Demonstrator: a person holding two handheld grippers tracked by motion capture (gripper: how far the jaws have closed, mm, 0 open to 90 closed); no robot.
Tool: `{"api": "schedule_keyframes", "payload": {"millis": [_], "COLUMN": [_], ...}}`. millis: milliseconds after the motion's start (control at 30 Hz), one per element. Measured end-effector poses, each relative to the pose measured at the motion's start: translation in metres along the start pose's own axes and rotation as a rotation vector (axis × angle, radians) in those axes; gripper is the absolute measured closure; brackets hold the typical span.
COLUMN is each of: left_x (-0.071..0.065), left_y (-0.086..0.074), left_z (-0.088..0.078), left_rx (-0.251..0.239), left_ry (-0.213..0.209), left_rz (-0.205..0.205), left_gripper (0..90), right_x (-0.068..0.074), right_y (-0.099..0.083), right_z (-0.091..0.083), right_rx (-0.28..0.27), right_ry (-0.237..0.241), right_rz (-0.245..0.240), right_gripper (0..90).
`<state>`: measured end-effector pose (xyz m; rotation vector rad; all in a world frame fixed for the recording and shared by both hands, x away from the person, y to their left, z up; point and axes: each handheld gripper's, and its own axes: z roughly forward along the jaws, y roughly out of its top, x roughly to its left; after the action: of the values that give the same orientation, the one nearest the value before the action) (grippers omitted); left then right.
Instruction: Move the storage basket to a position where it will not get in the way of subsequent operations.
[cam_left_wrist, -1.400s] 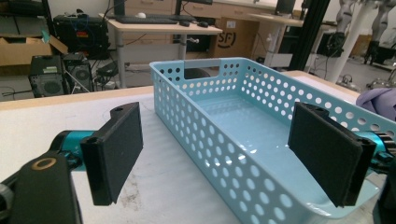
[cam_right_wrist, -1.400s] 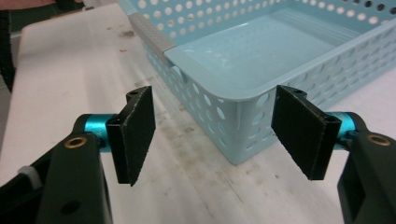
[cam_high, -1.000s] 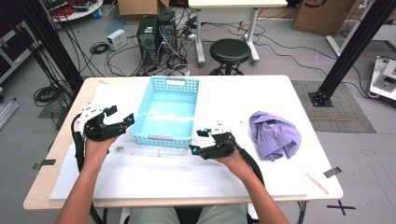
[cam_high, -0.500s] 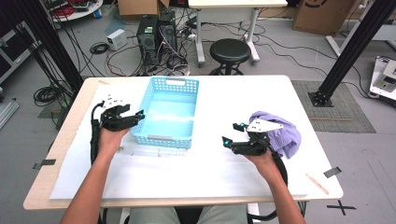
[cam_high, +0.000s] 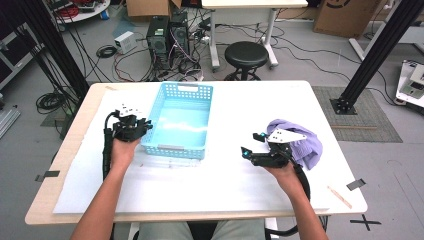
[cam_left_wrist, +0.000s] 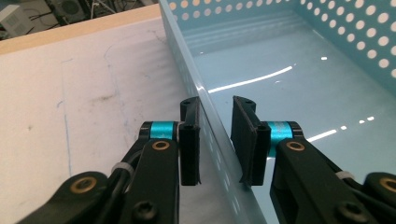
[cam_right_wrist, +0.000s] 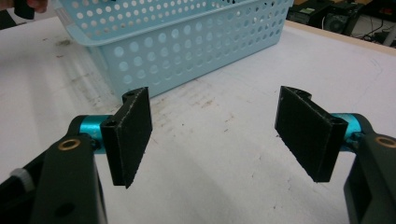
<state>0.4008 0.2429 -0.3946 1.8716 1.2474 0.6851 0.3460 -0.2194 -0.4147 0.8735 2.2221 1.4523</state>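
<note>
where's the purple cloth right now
In the high view the purple cloth lies bunched on the table's right side, just behind the right gripper, apart from the blue basket.

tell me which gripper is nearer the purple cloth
Right. The right gripper sits just beside the purple cloth; the left gripper is across the table, its jaws astride the blue basket wall.

Bare table (cam_high: 220, 180) lies open between basket (cam_high: 177, 120) and purple cloth (cam_high: 305, 142).

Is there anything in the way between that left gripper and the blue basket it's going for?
Nothing visible. The left gripper already straddles the side wall of the blue basket, one jaw outside, one inside. Its jaws have just been closing, with a small gap left on the inner side.
</note>
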Motion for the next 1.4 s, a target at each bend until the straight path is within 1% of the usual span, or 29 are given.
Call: {"api": "schedule_keyframes", "payload": {"millis": [33, 167, 233, 367, 500, 633, 667, 700, 733, 800, 833, 867, 900, 933, 967, 1000, 1067, 1100, 1233, 1267, 1300, 1333, 1400], "left_x": [-0.001, 0.000, 0.001, 0.002, 0.002, -0.002, -0.002, -0.001, -0.001, 0.003, 0.004, 0.006, 0.007, 0.008, 0.009, 0.011, 0.013, 0.014, 0.018, 0.019, 0.020, 0.021, 0.023], "left_y": [0.000, -0.006, -0.010, -0.018, -0.026, -0.032, -0.033, -0.034, -0.034, -0.030, -0.027, -0.024, -0.021, -0.017, -0.014, -0.011, -0.005, -0.002, 0.008, 0.009, 0.009, 0.009, 0.007], "left_z": [-0.002, -0.011, -0.018, -0.030, -0.042, -0.053, -0.055, -0.058, -0.060, -0.062, -0.063, -0.063, -0.062, -0.061, -0.058, -0.054, -0.046, -0.041, -0.023, -0.020, -0.015, -0.012, -0.005], "left_rx": [0.004, 0.010, 0.016, 0.017, 0.019, 0.024, 0.027, 0.020, -0.006, -0.037, -0.055, -0.074, -0.087, -0.091, -0.090, -0.085, -0.082, -0.074, -0.036, -0.036, -0.065, -0.066, -0.041], "left_ry": [0.006, 0.034, 0.038, 0.054, 0.049, 0.045, 0.040, 0.023, 0.015, 0.012, 0.010, 0.008, -0.002, -0.007, -0.012, -0.020, -0.024, -0.028, -0.023, -0.030, -0.029, -0.018, -0.020], "left_rz": [0.007, -0.009, -0.015, -0.010, -0.011, 0.007, 0.011, 0.015, 0.014, 0.002, -0.002, -0.002, 0.001, -0.001, -0.004, -0.001, 0.001, -0.002, -0.003, 0.002, 0.003, 0.001, -0.015], "left_gripper": [73.9, 76.5, 77.9, 79.8, 80.2, 79.9, 79.6, 79.1, 77.9, 63.5, 58.3, 55.3, 54.3, 51.1, 47.2, 45.7, 44.7, 43.9, 41.4, 39.0, 34.6, 32.7, 32.7], "right_x": [0.000, -0.001, -0.001, -0.003, -0.004, -0.005, -0.005, -0.005, -0.005, -0.005, -0.005, -0.005, -0.005, -0.005, -0.005, -0.005, -0.006, -0.006, -0.008, -0.008, -0.008, -0.009, -0.009], "right_y": [0.000, 0.000, -0.001, -0.002, -0.002, -0.002, -0.002, -0.002, -0.002, -0.002, -0.002, -0.002, -0.002, -0.002, -0.002, -0.001, -0.001, -0.001, -0.002, -0.003, -0.003, -0.003, -0.004], "right_z": [0.000, 0.000, 0.000, 0.000, -0.001, -0.001, -0.001, -0.001, -0.001, -0.001, -0.001, -0.001, -0.001, -0.001, -0.001, -0.002, -0.003, -0.003, -0.004, -0.004, -0.004, -0.005, -0.006], "right_rx": [0.001, 0.002, 0.001, 0.001, -0.001, -0.006, -0.005, -0.005, -0.006, -0.006, -0.007, -0.007, -0.008, -0.009, -0.011, -0.011, -0.016, -0.018, -0.019, -0.018, -0.019, -0.016, -0.016], "right_ry": [-0.001, -0.001, -0.003, -0.009, -0.013, -0.015, -0.016, -0.016, -0.015, -0.016, -0.016, -0.016, -0.015, -0.014, -0.014, -0.015, -0.017, -0.018, -0.021, -0.021, -0.022, -0.021, -0.021], "right_rz": [0.001, 0.008, 0.014, 0.018, 0.026, 0.025, 0.028, 0.028, 0.029, 0.032, 0.032, 0.033, 0.034, 0.034, 0.033, 0.033, 0.035, 0.040, 0.040, 0.043, 0.038, 0.043, 0.045], "right_gripper": [27.8, 27.8, 27.9, 27.9, 27.9, 27.9, 27.9, 27.9, 27.9, 27.9, 27.9, 27.9, 27.9, 27.9, 27.9, 27.9, 27.9, 27.9, 27.8, 27.9, 27.9, 27.9, 27.9]}}
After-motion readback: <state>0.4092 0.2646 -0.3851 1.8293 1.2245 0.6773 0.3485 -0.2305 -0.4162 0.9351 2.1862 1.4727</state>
